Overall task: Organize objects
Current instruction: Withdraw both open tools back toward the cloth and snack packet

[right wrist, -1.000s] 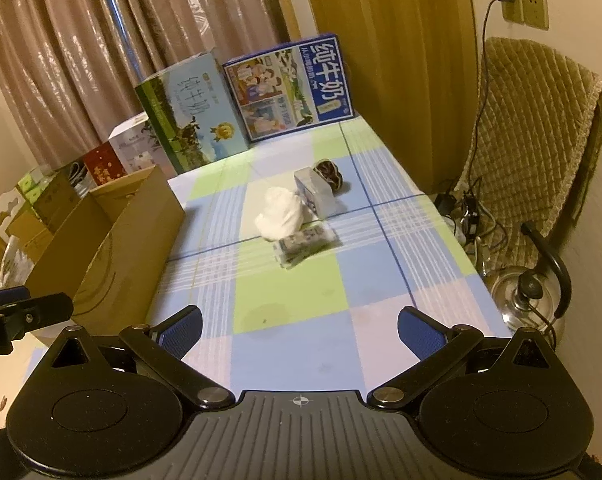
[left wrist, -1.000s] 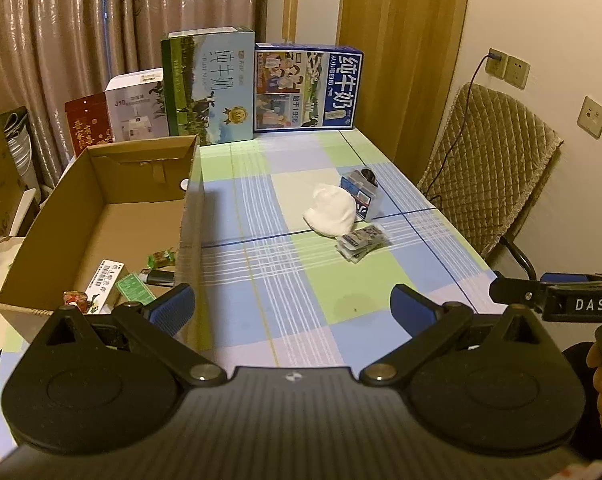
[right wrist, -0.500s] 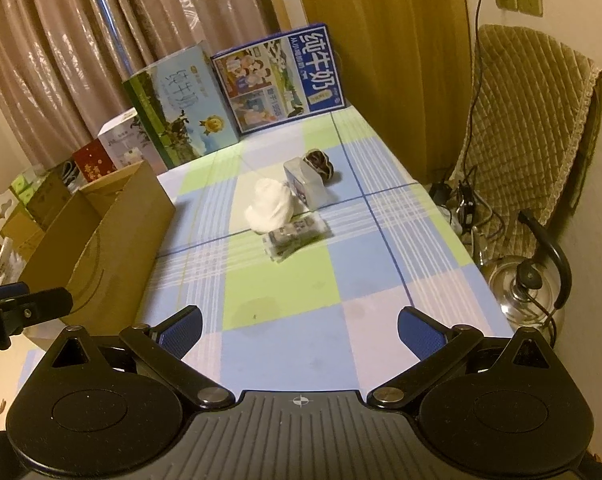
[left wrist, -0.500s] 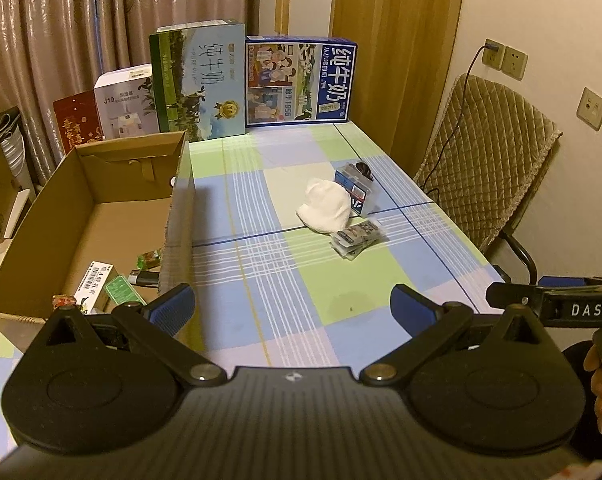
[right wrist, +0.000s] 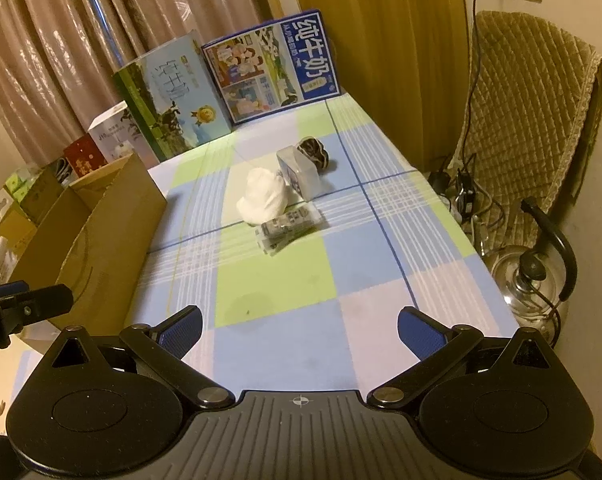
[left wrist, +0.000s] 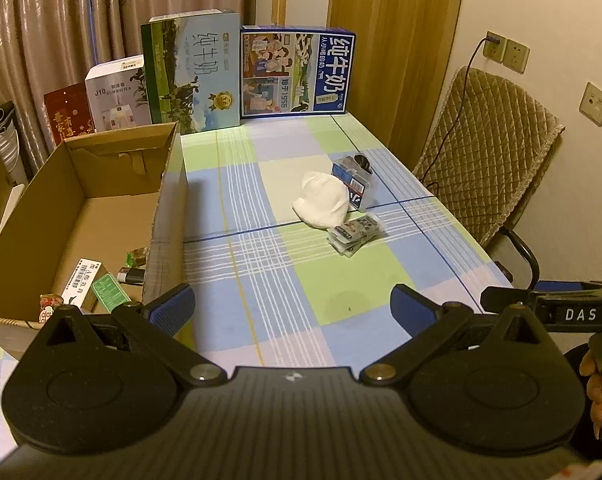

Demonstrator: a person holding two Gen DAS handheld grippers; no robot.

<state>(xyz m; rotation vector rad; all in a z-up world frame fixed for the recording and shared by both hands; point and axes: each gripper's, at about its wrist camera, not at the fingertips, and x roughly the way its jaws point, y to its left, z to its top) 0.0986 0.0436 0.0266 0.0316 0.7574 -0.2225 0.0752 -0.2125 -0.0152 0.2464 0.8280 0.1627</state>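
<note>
Objects: a white cloth bundle [left wrist: 322, 199], a clear blue-printed box [left wrist: 354, 181] and flat packets [left wrist: 355, 233] lie touching, ahead of both my tongs.
Cardboard box [left wrist: 81, 216]: ahead-left of my left gripper [left wrist: 291, 310]; holds a white carton [left wrist: 83, 280], a green packet [left wrist: 108, 289] and small bits (too small to name).
Table [right wrist: 281, 280]: checked blue-green cloth; milk cartons [left wrist: 245, 72] stand at the far end.
Room: curtains, quilted chair [right wrist: 533, 128], kettle [right wrist: 525, 280] to my right.
Tongs: left spread wide, empty; right gripper [right wrist: 299, 330] likewise.
</note>
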